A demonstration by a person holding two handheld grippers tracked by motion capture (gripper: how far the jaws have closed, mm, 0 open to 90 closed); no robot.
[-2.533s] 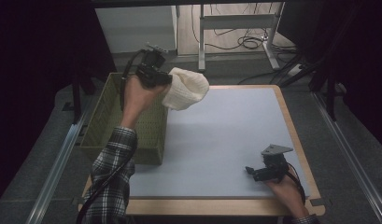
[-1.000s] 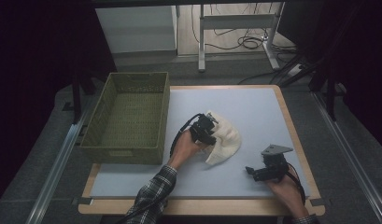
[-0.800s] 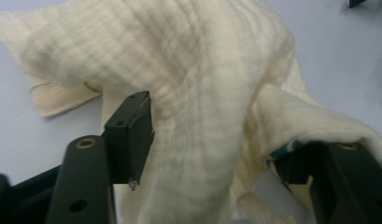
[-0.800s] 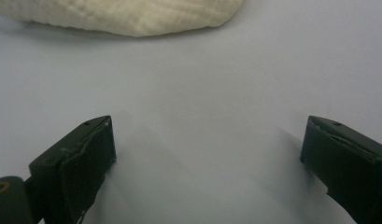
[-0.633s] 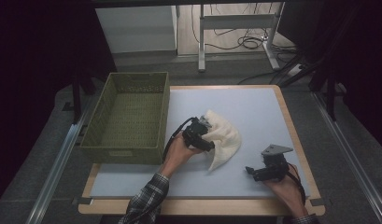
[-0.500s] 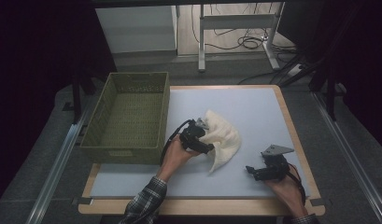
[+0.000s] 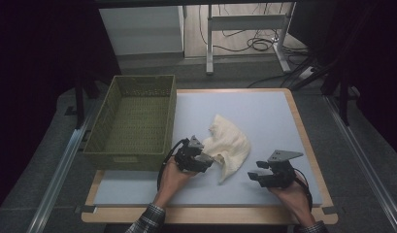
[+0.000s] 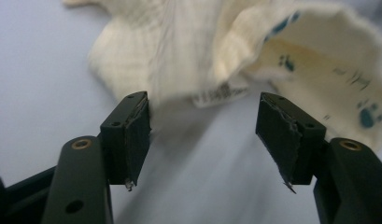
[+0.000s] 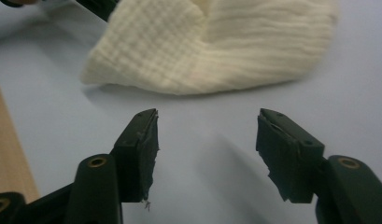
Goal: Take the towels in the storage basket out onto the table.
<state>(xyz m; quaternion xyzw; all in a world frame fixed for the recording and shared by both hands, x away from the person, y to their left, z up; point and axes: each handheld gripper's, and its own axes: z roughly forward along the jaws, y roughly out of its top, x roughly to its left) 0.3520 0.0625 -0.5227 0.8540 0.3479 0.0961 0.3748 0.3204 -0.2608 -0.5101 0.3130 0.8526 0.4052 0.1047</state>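
The crumpled cream waffle-weave cloth (image 7: 228,145) lay on the pale blue table mat (image 7: 264,111). The left gripper (image 8: 202,135) stood parted, empty, beside it. The right gripper (image 9: 207,140), just narrowing, gaped empty nearby.

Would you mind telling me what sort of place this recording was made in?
Probably a lab or workshop test bench: a wood-edged table with a pale blue mat, metal floor rails, and loose cables under a metal desk frame behind.
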